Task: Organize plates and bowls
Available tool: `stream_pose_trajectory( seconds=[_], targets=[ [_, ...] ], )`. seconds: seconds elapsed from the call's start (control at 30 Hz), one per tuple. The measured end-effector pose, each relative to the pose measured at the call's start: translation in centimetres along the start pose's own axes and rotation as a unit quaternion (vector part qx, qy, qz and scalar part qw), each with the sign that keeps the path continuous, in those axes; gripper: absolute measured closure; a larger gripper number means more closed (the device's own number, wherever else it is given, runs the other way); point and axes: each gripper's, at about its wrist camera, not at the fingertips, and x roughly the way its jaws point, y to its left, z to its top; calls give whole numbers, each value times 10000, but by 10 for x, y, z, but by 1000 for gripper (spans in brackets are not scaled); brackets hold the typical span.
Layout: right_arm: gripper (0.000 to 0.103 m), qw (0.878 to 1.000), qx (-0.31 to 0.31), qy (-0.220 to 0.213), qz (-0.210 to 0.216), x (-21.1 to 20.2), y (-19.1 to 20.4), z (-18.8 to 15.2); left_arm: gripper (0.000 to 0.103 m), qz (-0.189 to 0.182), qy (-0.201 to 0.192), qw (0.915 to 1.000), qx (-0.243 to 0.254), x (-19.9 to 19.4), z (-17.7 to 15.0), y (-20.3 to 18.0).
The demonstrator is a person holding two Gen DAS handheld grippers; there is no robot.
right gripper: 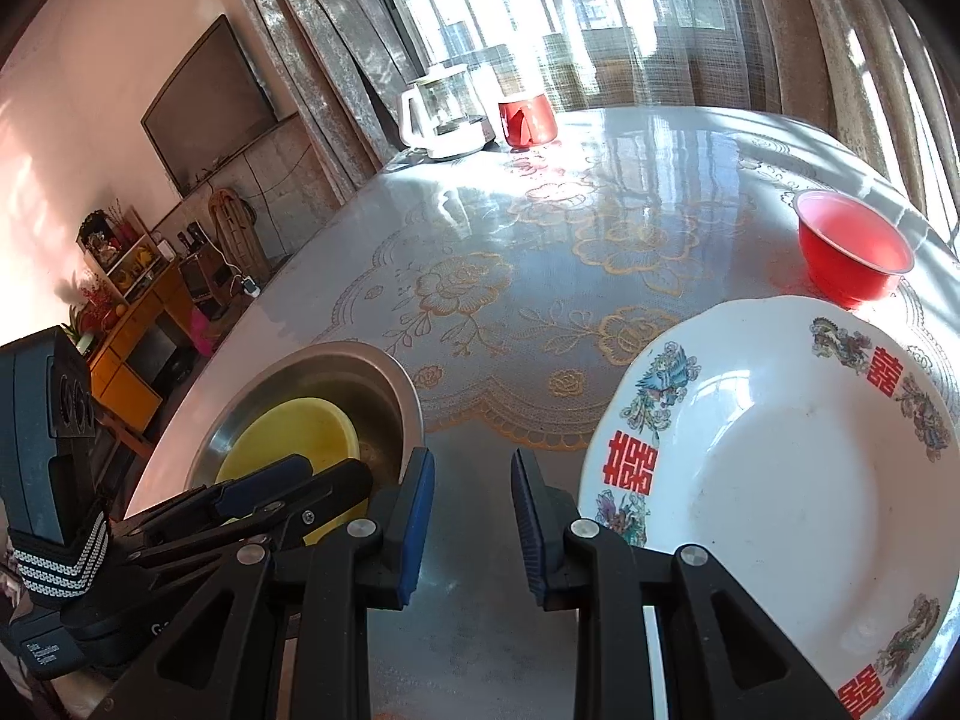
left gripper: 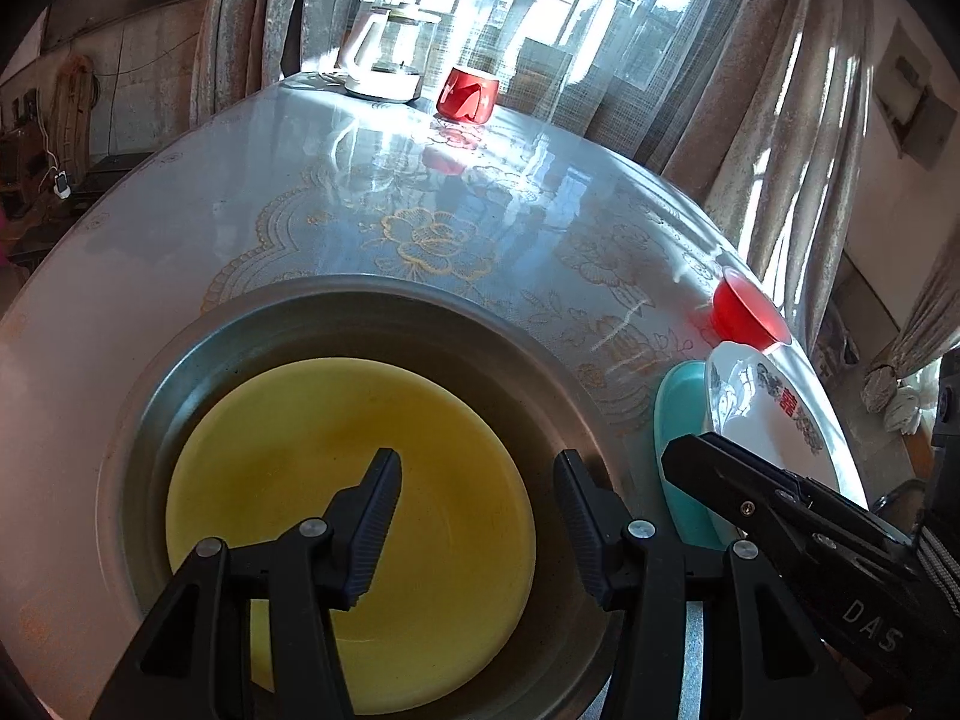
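Note:
A yellow plate point(left gripper: 360, 516) lies inside a steel basin point(left gripper: 336, 312). My left gripper point(left gripper: 477, 531) is open and empty just above the plate's right part. A white patterned plate point(right gripper: 774, 480) rests on a teal plate point(left gripper: 681, 420) to the right of the basin. My right gripper point(right gripper: 471, 525) is open and empty over the table between the basin point(right gripper: 396, 387) and the white plate's left rim. A small red bowl point(right gripper: 852, 252) stands beyond the white plate.
A glass kettle on a white base point(right gripper: 447, 111) and a red cup point(right gripper: 528, 117) stand at the far edge of the round table point(right gripper: 540, 228). Curtains and a window lie behind. A TV and shelves are at the left.

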Motion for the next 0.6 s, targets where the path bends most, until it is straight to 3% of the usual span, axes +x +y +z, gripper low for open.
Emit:
stream_pose_trajectory(
  seconds=[0.33,0.6],
  targets=[
    [76,9999,100,-19,-51,-2,-6,-1,50,-53,45,10000,34,5,12,-5],
    [76,9999,115,-27,-78,-4,-8,-2,49,55,-194,9996,181,-9,6,-14]
  ],
)
